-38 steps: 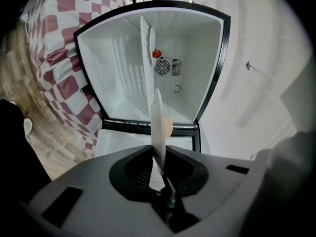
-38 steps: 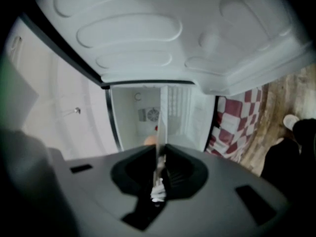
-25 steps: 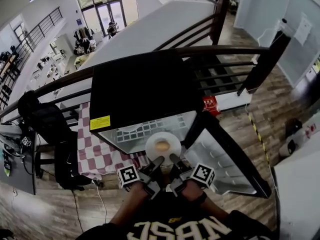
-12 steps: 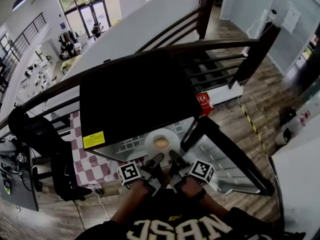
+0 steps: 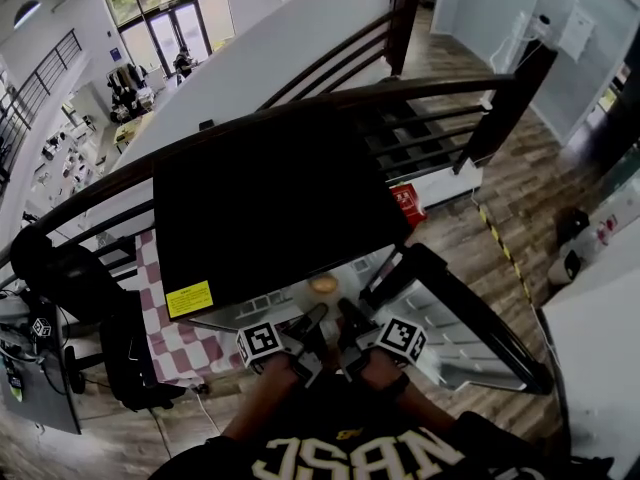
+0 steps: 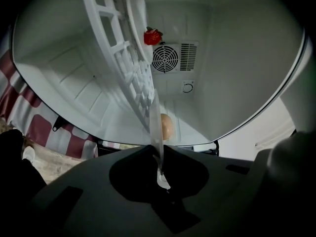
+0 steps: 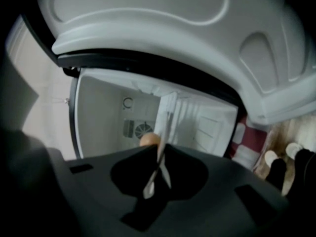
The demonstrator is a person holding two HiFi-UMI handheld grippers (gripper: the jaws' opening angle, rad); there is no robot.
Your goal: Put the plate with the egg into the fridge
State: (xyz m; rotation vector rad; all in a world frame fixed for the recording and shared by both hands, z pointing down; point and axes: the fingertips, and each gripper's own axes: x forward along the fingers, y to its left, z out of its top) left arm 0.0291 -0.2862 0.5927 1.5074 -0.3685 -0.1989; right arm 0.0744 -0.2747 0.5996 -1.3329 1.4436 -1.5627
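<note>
Left gripper (image 5: 316, 318) and right gripper (image 5: 346, 316) clench their fingers (image 6: 123, 162) on the plate (image 6: 156, 127) rim side by side, keeping it level so the egg (image 5: 323, 285) won't roll. The plate hovers in the open fridge's (image 5: 270, 198) mouth.

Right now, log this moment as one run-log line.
left gripper: shut on plate rim | right gripper: shut on plate rim | egg: on plate | plate: at open fridge mouth | step: not yet released
</note>
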